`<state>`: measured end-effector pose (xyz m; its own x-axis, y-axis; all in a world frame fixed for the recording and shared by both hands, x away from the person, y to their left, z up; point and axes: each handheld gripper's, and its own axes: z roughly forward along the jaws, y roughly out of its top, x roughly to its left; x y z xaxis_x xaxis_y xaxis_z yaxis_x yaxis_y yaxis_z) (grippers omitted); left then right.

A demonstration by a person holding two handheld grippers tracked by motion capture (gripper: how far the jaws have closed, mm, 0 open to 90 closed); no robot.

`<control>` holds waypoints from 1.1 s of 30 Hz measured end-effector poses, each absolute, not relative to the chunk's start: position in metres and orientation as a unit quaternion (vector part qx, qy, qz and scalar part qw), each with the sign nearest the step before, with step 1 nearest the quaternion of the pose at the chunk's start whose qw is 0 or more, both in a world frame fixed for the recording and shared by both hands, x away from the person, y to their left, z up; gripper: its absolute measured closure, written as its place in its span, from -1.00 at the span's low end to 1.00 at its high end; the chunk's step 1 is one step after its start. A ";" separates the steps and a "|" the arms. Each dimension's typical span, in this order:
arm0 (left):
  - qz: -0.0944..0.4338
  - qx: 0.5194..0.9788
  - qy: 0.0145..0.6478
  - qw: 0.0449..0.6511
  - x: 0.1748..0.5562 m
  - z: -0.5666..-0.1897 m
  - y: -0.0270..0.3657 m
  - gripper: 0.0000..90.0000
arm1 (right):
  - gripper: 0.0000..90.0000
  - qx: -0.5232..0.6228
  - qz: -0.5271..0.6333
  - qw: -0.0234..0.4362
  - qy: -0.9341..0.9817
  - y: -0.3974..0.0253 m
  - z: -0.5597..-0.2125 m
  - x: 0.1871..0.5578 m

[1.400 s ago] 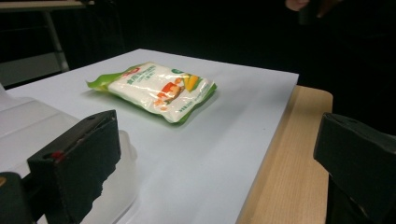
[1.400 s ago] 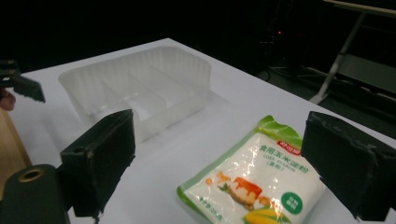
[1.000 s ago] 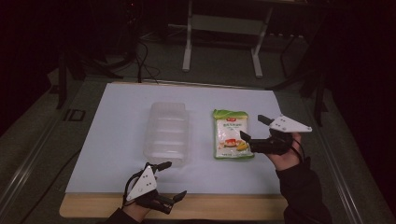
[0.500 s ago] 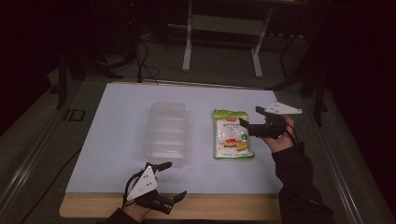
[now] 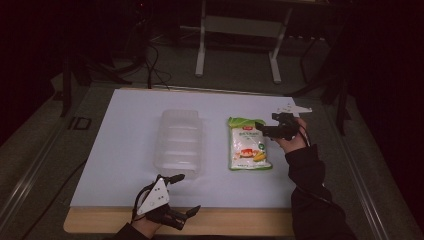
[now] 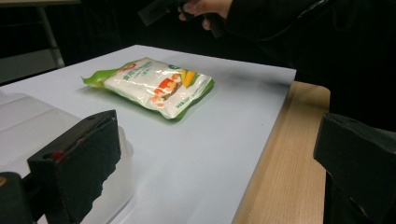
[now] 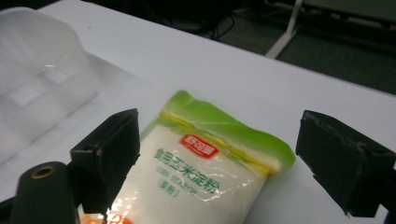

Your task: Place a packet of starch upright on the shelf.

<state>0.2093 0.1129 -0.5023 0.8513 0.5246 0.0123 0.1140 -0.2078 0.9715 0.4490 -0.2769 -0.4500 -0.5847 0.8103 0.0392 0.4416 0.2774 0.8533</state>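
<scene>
- The bag of food (image 5: 248,144) lies flat on the white table top (image 5: 120,145). It sits right of the middle, and its long side runs from the near edge toward the far edge.
- The bag is white with a green rim. It has red and green writing on it and a small picture of corn and other food near its near end.
- In the right gripper view, the green sealed top of the bag (image 7: 205,158) lies just under the space between the two black jaws.
- The right gripper (image 5: 264,129) is held over the far right corner of the bag. Its jaws are spread wide and hold nothing. I cannot tell if a tip touches the bag.
- A hand (image 5: 295,139) in a dark sleeve holds that gripper from the right side.
- A clear plastic box (image 5: 180,141) stands just left of the bag, with a strip of bare table between them.
- The left gripper (image 5: 182,196) is at the near edge of the table, close to the near end of the clear box. It is well apart from the bag. Its jaws are spread wide too, with nothing in them.
- A strip of wood (image 5: 235,222) runs along the near edge of the table.
</scene>
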 end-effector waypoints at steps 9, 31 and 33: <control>0.170 0.760 0.213 0.591 0.210 -0.504 0.112 -0.97 | -0.68 0.443 0.424 0.179 0.769 -0.280 -0.476 0.472; 0.159 0.770 0.206 0.583 0.212 -0.506 0.108 -0.97 | -0.57 0.525 0.331 0.113 0.776 -0.267 -0.518 0.496; 0.158 0.769 0.207 0.583 0.212 -0.507 0.108 -0.97 | -0.35 0.544 0.328 0.086 0.768 -0.266 -0.518 0.496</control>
